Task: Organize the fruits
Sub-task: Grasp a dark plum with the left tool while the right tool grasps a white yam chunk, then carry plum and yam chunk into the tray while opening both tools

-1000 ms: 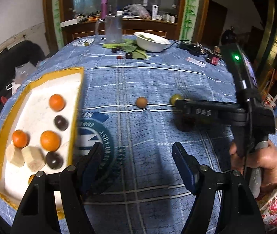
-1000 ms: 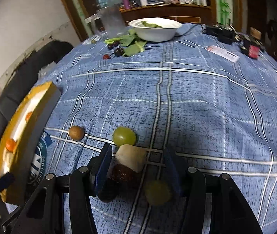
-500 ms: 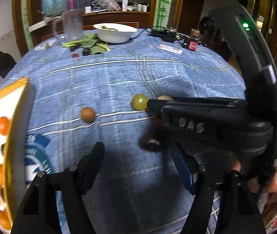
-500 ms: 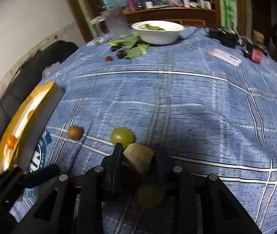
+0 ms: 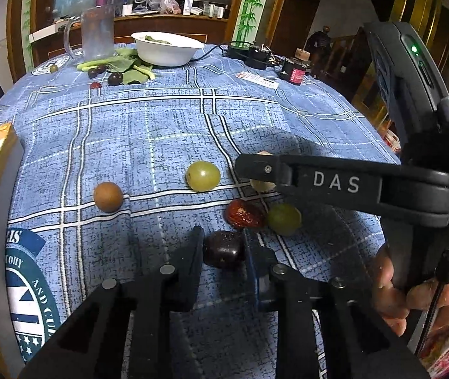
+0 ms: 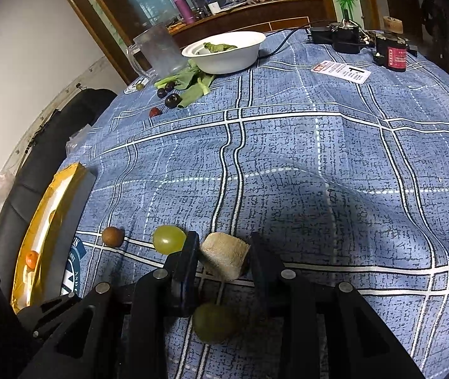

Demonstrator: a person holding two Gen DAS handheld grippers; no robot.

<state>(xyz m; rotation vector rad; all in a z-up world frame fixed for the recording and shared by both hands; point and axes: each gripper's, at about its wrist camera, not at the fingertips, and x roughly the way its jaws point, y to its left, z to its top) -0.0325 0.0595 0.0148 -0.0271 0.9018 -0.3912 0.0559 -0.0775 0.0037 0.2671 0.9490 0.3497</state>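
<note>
My left gripper [image 5: 223, 248] is shut on a dark plum [image 5: 223, 249] resting on the blue tablecloth. Just beyond it lie a red date [image 5: 244, 214], a green grape [image 5: 284, 219], a second green grape [image 5: 202, 176] and a brown round fruit [image 5: 108, 196]. My right gripper [image 6: 223, 254] is shut on a pale cut fruit chunk [image 6: 224, 255], held a little above the cloth; it also shows in the left wrist view [image 5: 260, 184]. In the right wrist view a green grape [image 6: 169, 239], the brown fruit [image 6: 113, 236] and another green grape [image 6: 214, 322] lie around it.
A yellow-rimmed tray [image 6: 39, 240] with oranges [image 6: 31, 259] sits at the left edge. At the far side stand a white bowl [image 6: 224, 51], a clear jug [image 6: 156, 53], green leaves with dark cherries [image 6: 172, 99], a power adapter [image 6: 335, 36] and a card [image 6: 341, 71].
My left gripper swung right from the tray, came down over the dark plum and closed on it. My right gripper closed on the pale chunk and lifted it slightly.
</note>
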